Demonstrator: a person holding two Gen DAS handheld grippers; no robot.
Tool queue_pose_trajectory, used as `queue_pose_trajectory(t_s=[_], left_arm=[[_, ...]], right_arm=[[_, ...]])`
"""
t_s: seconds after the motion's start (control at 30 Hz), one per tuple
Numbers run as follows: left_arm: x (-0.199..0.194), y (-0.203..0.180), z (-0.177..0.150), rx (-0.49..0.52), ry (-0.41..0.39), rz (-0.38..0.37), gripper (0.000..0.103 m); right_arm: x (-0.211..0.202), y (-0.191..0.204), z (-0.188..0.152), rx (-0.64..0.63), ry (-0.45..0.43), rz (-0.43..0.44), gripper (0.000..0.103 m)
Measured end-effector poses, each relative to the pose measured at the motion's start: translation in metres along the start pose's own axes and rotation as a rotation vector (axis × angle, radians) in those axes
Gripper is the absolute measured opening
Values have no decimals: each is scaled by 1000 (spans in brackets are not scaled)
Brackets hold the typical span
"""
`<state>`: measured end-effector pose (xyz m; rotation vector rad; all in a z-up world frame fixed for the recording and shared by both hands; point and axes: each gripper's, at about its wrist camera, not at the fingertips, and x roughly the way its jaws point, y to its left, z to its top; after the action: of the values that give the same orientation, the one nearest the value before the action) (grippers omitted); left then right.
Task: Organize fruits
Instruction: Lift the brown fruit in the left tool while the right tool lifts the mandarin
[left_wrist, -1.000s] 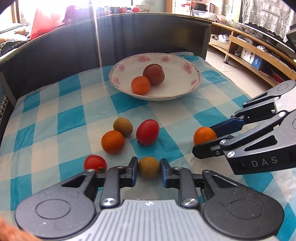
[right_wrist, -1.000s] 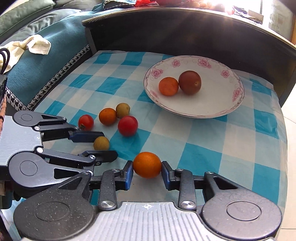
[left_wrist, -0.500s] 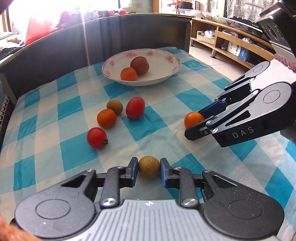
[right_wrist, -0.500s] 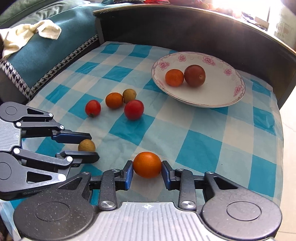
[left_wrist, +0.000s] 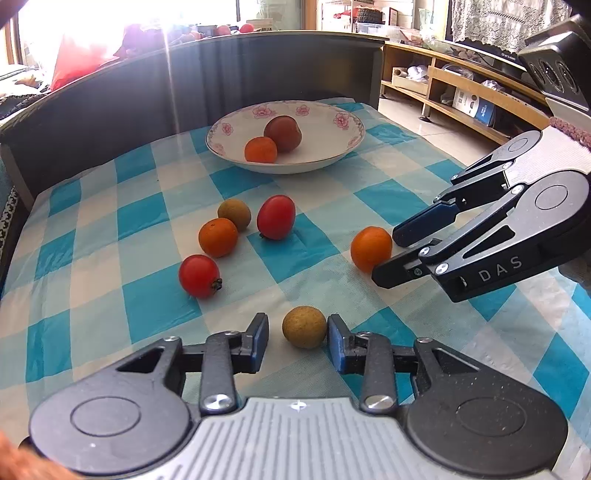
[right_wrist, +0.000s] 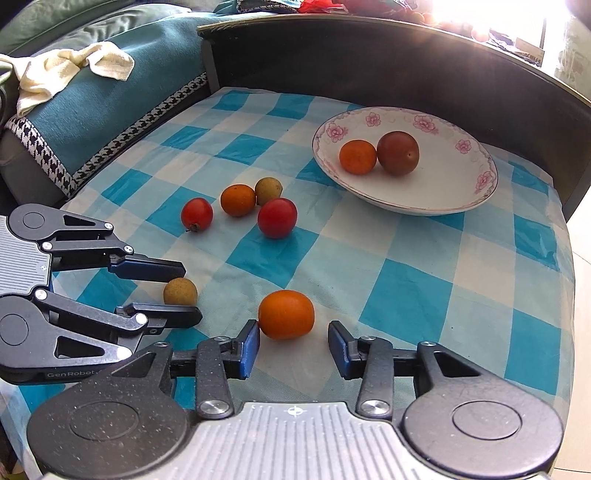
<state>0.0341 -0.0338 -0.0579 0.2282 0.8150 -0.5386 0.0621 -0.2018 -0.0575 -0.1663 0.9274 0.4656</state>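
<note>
Both grippers have let go since half a sec ago! Left gripper (left_wrist: 297, 338): jaws were pinched on the brown longan (left_wrist: 304, 326), now spread wide, a clear gap on the left side, the right pad just beside the fruit, maybe touching, can't tell. Longan sits on the checked cloth (left_wrist: 110, 221) between the fingers.

Right gripper (right_wrist: 293, 345): same story. Jaws were clamped on the loose orange (right_wrist: 286, 314), now parted wide. Left pad looks to be touching the orange's edge, right pad well apart from it. Orange rests on the cloth, near the front edge.

Nothing else has shifted: the cluster of four is as it was, w/ red tomato (left_wrist: 199, 276), small orange (left_wrist: 218, 237), second longan (left_wrist: 234, 214) and bigger red tomato (left_wrist: 276, 222) mid-cloth. Plate (left_wrist: 332, 122) at the far end has an orange fruit (left_wrist: 260, 149) and a dark red fruit (left_wrist: 283, 128) touching each other.

Hard to make out: strong glare washes out the window area at the top of both views, and a light streak runs down across the left view. Second longan is partly hidden behind the small orange in the right wrist view. Right gripper's body is cut off at the left view's right edge; left gripper's is cut off at the right view's left edge. Cream towel (right_wrist: 66, 70) on the teal sofa (right_wrist: 110, 110) is partly out of frame.
</note>
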Motion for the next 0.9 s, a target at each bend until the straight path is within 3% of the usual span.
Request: queue_pose_trajectory(t_s=[0.57,0.9], left_arm=[[2,-1,1,-13,11,8,43],[2,-1,0,-20,13,7,44]], right_arm=[[11,6,13,14,-45,7,38],[20,13,22,-10,-38,-36,35]])
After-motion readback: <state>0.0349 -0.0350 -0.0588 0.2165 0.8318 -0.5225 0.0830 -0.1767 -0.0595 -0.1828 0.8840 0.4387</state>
